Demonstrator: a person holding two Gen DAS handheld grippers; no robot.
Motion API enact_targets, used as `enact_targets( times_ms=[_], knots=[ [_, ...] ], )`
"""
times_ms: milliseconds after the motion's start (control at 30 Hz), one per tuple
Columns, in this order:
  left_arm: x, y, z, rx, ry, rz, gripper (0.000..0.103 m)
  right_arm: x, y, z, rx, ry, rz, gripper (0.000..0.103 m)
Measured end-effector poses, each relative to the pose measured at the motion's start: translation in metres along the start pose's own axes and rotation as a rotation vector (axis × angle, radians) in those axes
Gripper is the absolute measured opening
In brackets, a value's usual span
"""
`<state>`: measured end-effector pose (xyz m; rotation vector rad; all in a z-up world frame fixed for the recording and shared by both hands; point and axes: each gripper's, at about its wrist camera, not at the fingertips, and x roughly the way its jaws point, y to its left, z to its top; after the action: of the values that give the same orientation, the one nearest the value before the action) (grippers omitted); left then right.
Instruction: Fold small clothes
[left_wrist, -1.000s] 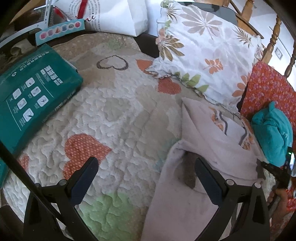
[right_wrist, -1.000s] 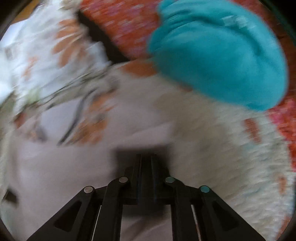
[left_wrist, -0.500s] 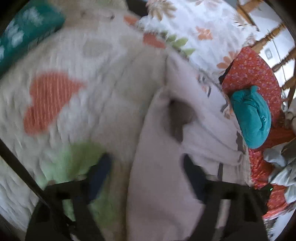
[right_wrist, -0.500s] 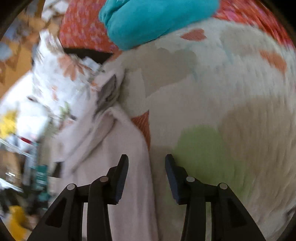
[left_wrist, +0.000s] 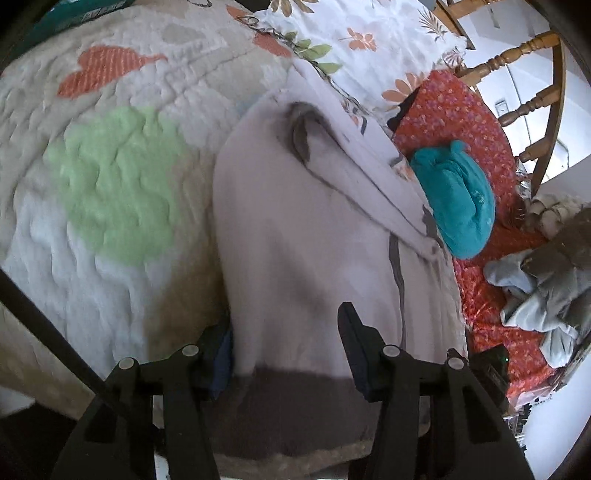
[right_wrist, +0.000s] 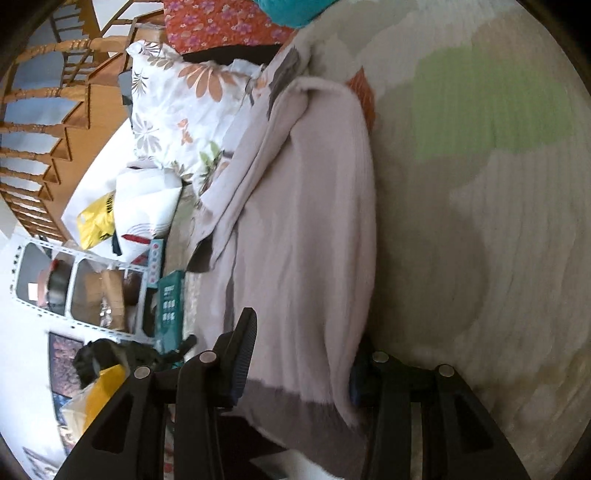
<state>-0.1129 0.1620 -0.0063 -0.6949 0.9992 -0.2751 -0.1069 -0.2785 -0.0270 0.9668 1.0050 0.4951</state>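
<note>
A pale garment (left_wrist: 295, 236), partly folded on the bed (left_wrist: 110, 177), lies with its dark hem between the fingers of both half-open claws, left claw (left_wrist: 286, 352) having just been closing, right claw (right_wrist: 301, 354) just opened wider, neither yet pinching.

Pale pink knit garment with grey-brown hem band (left_wrist: 306, 229) (right_wrist: 306, 221): spread lengthwise on quilted bed cover, sleeve folded across top, hem nearest cameras.

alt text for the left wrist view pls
The left gripper straddles the near hem of a pale pink garment lying on a quilted bedspread, its fingers having just been closing. A teal cloth lies beyond on a red floral cover.
</note>
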Motion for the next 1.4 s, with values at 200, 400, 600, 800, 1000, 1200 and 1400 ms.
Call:
enact_targets(
  times_ms=[200,400,600,800,1000,1200,1400],
  knots=[
    [-0.004,0.004,-0.013,-0.046,0.008,-0.042,0.050,-0.002,-0.002,-0.024,-0.003,0.024,0.015,0.045],
    [-0.002,-0.004,-0.022,-0.015,-0.004,-0.009,0.050,0.000,0.003,-0.039,-0.040,0.026,-0.018,0.045],
    [-0.002,0.004,-0.018,-0.056,-0.023,0.083,0.008,-0.002,0.010,-0.044,-0.122,0.001,-0.101,0.041],
    [-0.018,-0.008,-0.011,-0.015,-0.074,0.106,0.006,-0.006,0.003,-0.041,-0.099,0.000,-0.157,0.009],
    [-0.057,-0.028,-0.027,0.051,-0.128,0.094,0.005,-0.039,0.006,-0.045,-0.112,0.005,-0.114,0.006],
    [-0.086,-0.034,-0.066,0.082,-0.126,0.086,0.003,-0.070,0.011,-0.086,-0.158,0.060,-0.098,0.006],
    [-0.094,-0.027,-0.073,0.058,-0.118,0.106,0.003,-0.071,0.012,-0.094,-0.177,0.086,-0.124,0.006]
  ],
)
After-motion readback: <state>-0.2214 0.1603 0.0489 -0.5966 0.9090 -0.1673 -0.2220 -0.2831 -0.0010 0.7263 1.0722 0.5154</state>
